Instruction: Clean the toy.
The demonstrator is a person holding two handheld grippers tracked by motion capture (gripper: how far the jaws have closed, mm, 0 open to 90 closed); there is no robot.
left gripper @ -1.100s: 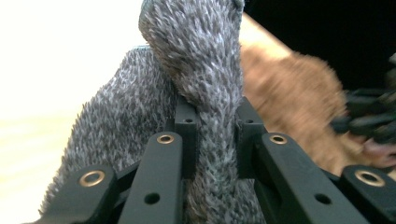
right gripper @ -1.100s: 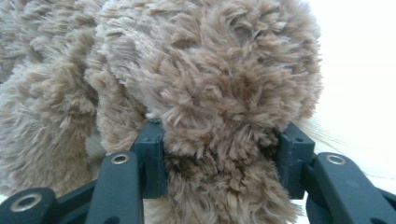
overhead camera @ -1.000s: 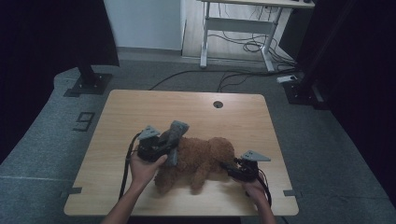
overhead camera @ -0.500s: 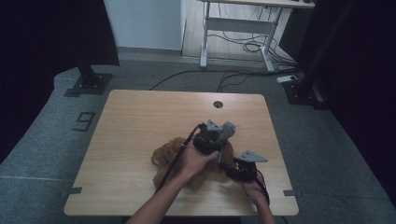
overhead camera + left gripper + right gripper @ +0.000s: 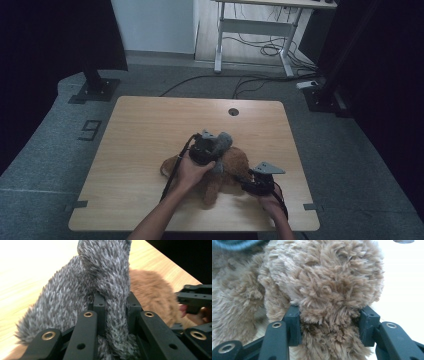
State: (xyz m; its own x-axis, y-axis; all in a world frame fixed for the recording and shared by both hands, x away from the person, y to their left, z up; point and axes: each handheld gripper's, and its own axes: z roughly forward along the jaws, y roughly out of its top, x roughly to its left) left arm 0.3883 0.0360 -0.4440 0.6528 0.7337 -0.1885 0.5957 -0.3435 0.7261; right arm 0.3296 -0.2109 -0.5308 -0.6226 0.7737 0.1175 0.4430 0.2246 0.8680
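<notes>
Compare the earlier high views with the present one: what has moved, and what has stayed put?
The left gripper, shut on the grey plush piece, has carried it from the left end of the brown teddy bear rightwards across the bear's body, now over its middle. The right gripper stays clamped on the bear's fur at the right end. The bear remains lying on the table.

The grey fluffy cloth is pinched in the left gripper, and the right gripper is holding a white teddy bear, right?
Not quite: the teddy bear is brown, as the right gripper view shows. The left gripper does pinch the grey fluffy cloth, and the right gripper holds the bear.
</notes>
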